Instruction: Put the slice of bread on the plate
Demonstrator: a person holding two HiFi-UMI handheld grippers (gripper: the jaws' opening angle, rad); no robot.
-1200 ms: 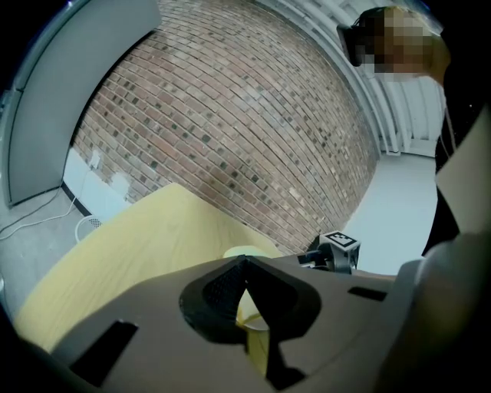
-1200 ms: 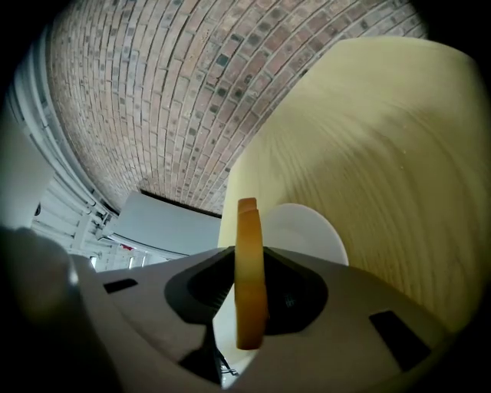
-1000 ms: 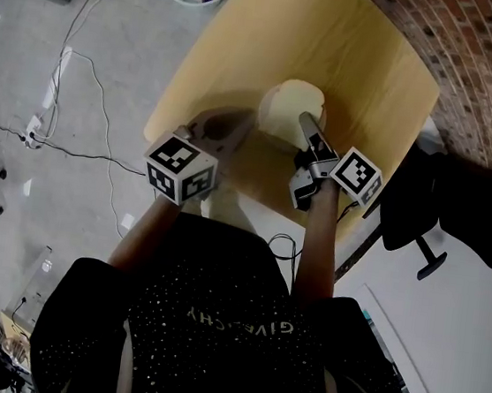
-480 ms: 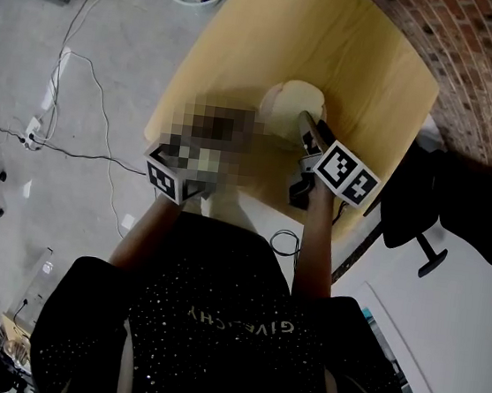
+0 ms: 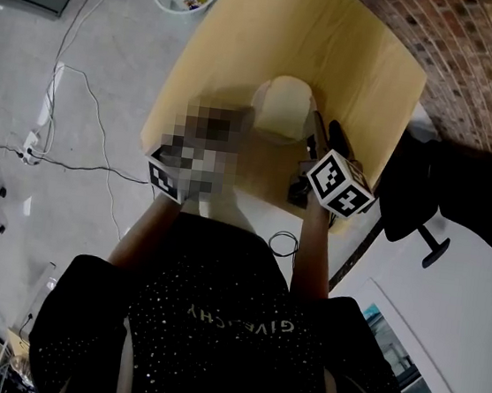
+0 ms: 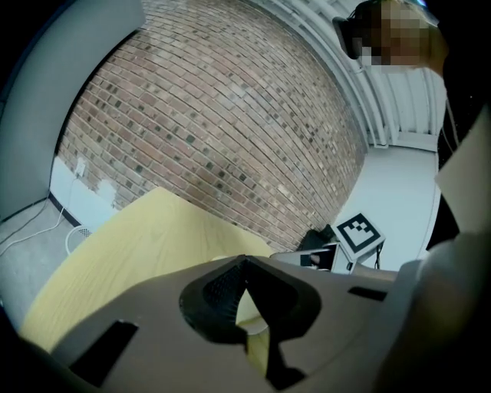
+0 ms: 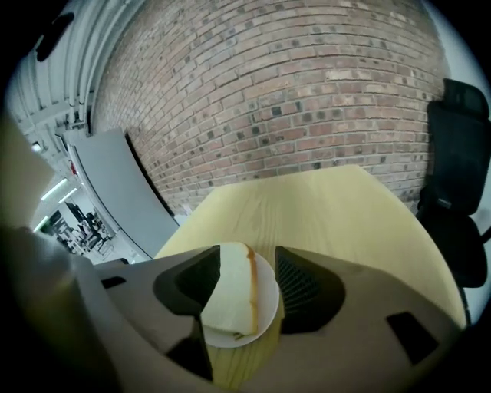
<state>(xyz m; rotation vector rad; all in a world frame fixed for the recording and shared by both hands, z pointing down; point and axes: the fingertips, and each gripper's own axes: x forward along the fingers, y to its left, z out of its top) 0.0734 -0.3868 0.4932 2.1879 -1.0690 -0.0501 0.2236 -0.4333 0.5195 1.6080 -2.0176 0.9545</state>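
The right gripper (image 7: 247, 265) has its jaws spread wide, having just been opening. The slice of bread (image 7: 229, 295) shows in the gap between them, touched by neither pad, lying flat on the white plate (image 7: 268, 301) just beyond the tips. The left gripper (image 6: 245, 265) has its jaws together on nothing, with the plate just ahead

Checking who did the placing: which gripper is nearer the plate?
Right. The right gripper hovers just right of the plate, jaws just opened, gripping nothing; the bread lies on the plate. The left gripper, jaws together, is off its left side, nearer the person.
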